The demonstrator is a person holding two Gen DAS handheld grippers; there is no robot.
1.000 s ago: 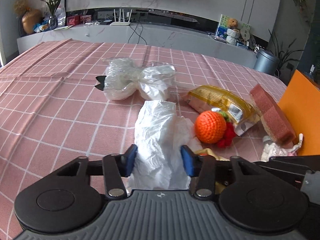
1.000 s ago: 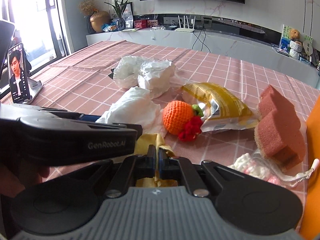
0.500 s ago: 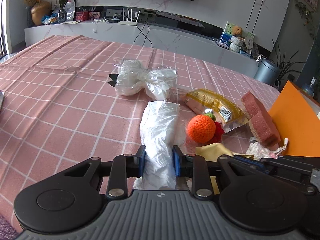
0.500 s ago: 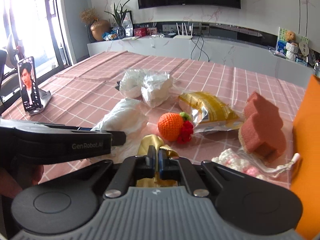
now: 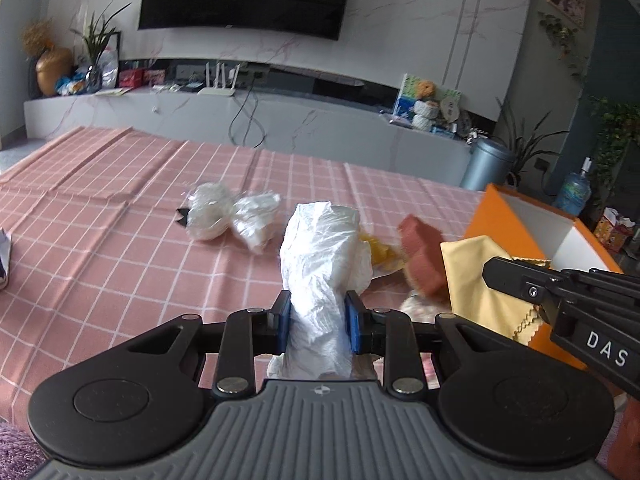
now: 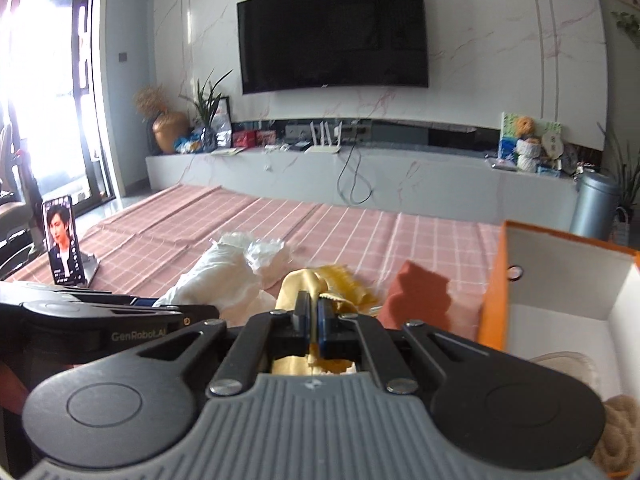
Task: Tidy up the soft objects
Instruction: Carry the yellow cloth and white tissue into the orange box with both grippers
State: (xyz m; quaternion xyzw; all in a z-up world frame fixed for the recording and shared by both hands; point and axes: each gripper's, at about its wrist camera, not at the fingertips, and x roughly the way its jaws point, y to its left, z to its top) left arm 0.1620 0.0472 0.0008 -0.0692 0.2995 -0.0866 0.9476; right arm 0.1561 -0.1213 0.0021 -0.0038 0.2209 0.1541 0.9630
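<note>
My left gripper (image 5: 317,322) is shut on a crumpled white plastic bag (image 5: 320,256) and holds it up above the pink checked tablecloth (image 5: 120,240). My right gripper (image 6: 314,320) is shut on a yellow cloth (image 6: 298,284), lifted beside the open orange box (image 6: 494,280). The cloth (image 5: 476,280) also hangs in the left wrist view, in front of the box (image 5: 504,216). The white bag (image 6: 216,276) shows at left in the right wrist view. A red sponge (image 5: 420,256) and a yellow snack packet (image 5: 382,256) lie on the table.
A clear wrapped white bundle (image 5: 232,216) lies mid-table. A phone on a stand (image 6: 62,240) stands at the table's left edge. Beige soft items (image 6: 618,432) lie in the box. A grey bin (image 5: 486,164) stands beyond the table.
Both grippers have risen from the table, the left carrying the white bag, the right the yellow cloth. The orange box now stands close on the right. The orange knitted ball is out of sight.
</note>
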